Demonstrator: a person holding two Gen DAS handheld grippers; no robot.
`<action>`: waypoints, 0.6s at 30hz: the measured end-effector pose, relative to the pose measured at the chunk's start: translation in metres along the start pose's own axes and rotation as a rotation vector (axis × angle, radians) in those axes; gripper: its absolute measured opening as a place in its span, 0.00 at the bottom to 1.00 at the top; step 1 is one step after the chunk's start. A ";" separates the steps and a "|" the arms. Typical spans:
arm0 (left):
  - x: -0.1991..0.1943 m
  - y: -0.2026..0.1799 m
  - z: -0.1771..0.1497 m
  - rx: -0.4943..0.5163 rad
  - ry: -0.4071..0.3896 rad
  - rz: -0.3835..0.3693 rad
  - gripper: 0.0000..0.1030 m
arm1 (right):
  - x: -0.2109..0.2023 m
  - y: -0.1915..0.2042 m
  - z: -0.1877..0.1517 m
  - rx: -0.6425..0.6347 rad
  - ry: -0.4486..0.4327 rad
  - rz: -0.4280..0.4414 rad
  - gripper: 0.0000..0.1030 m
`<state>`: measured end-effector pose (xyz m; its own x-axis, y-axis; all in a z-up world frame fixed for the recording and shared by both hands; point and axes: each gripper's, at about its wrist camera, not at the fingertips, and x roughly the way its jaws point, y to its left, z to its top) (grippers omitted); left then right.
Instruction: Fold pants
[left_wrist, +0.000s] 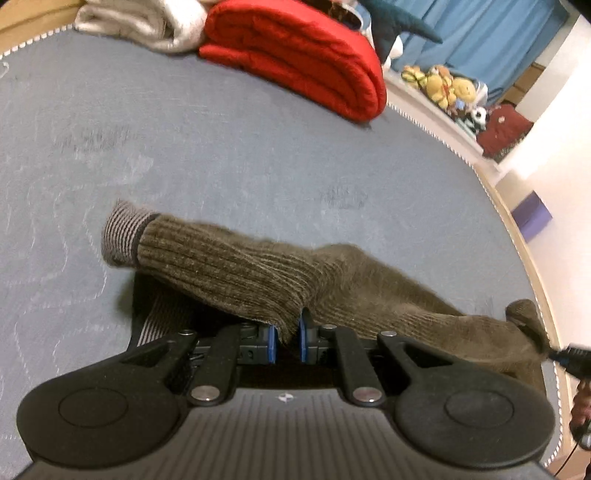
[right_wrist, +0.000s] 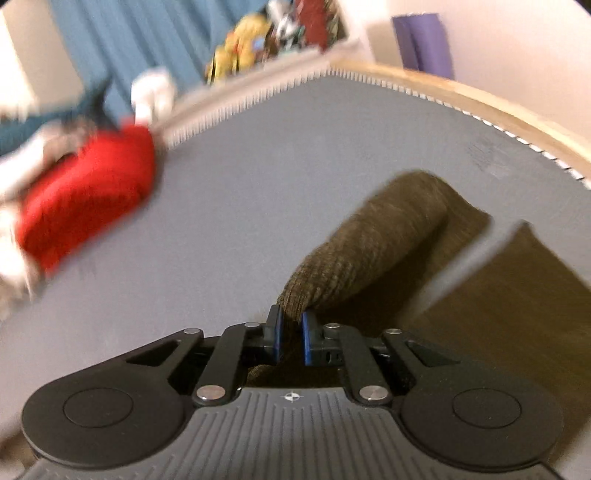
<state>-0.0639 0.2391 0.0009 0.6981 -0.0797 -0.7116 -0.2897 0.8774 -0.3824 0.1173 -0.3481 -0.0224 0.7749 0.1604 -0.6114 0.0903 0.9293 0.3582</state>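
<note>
A: Start with what's closest. What is the left gripper (left_wrist: 288, 341) doing?

B: Its blue pads (left_wrist: 272, 343) are pinched on a fold of the pants (left_wrist: 236, 273), the brown corduroy ones. The cloth comes up out of the narrow gap between the pads and drapes away from them.

A: And the right gripper (right_wrist: 290, 338)?

B: Same story. Its pads (right_wrist: 306, 341) are nipped onto an edge of the pants (right_wrist: 369, 240), and the cloth rises from them in a rolled hump. That view is blurred, so I can't make out fine detail.

A: Where do the pants sit overall?

B: On the grey mattress (left_wrist: 221, 155), near its front edge. From the left camera they stretch across in front of the gripper, and a striped grey lining (left_wrist: 123, 236) shows at the turned-out end on the left. More of the striped fabric lies underneath, beside the left finger. At the far right of that view a bit of the other gripper is touching the cloth.

A: Farther back?

B: A folded red blanket (left_wrist: 295, 55) lies at the far side of the mattress, with a cream blanket (left_wrist: 147, 22) just beside it. Past the mattress edge there is a heap of stuffed toys (left_wrist: 447, 88), a blue curtain (left_wrist: 491, 33) behind them, and a purple box (left_wrist: 530, 216) on the floor.
</note>
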 end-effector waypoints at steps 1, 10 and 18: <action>0.002 0.003 -0.003 0.001 0.026 0.002 0.12 | -0.003 -0.002 -0.009 -0.028 0.049 -0.016 0.11; 0.035 0.029 -0.007 -0.104 0.122 0.031 0.42 | -0.018 -0.070 -0.026 0.106 0.066 -0.059 0.27; 0.051 0.029 -0.001 -0.145 0.126 0.078 0.48 | 0.022 -0.039 -0.003 -0.025 -0.043 -0.088 0.39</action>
<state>-0.0378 0.2603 -0.0472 0.5855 -0.0808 -0.8066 -0.4370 0.8066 -0.3980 0.1292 -0.3803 -0.0519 0.7908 0.0643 -0.6088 0.1438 0.9471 0.2868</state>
